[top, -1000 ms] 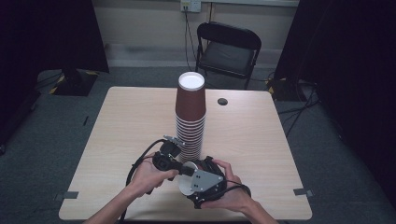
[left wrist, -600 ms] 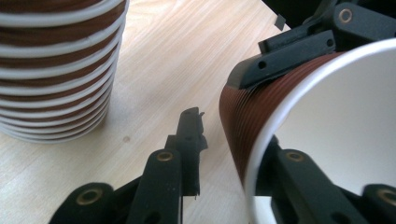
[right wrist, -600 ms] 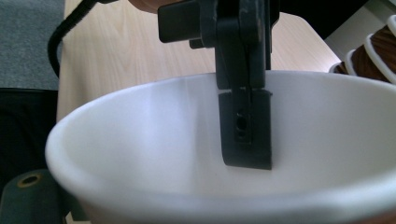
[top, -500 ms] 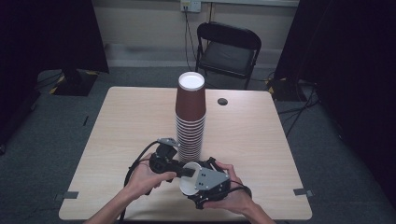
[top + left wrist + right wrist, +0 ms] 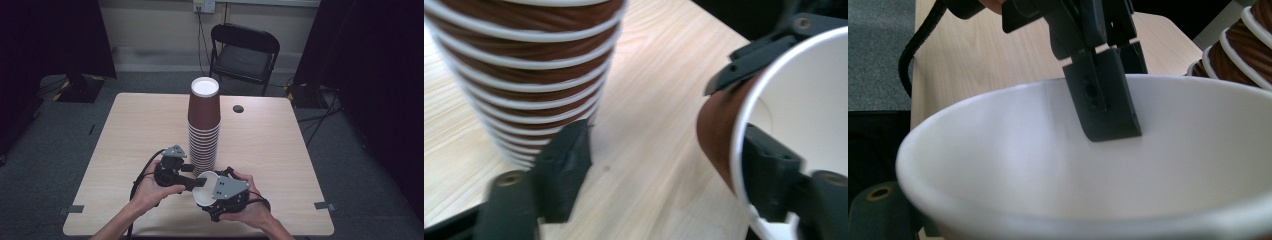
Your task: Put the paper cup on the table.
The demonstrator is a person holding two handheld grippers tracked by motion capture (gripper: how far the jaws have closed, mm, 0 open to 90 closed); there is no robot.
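Observation:
A tall stack of brown paper cups (image 5: 204,125) stands upright mid-table, close by in the left gripper view (image 5: 524,75). My right gripper (image 5: 220,194) is shut on a single brown paper cup (image 5: 206,189), tilted with its white inside facing up and left. My left gripper (image 5: 195,176) points right at that cup (image 5: 719,135). Its jaws have just been opening and now stand wide: one hangs inside the cup's mouth without pressing, the other is outside near the stack's base. The left gripper (image 5: 664,150) holds nothing. In the right gripper view the cup's white inside (image 5: 1023,165) is close up.
The wooden table (image 5: 130,130) has a small dark round spot (image 5: 238,108) at its back right. A black folding chair (image 5: 244,52) stands behind the table. Cables trail from both grippers toward the front edge. Bare table lies left and right of the stack.
The left gripper's jaws have spread apart at the cup's rim, letting go of it. The cup stays in the right gripper. Both hands have hardly moved.

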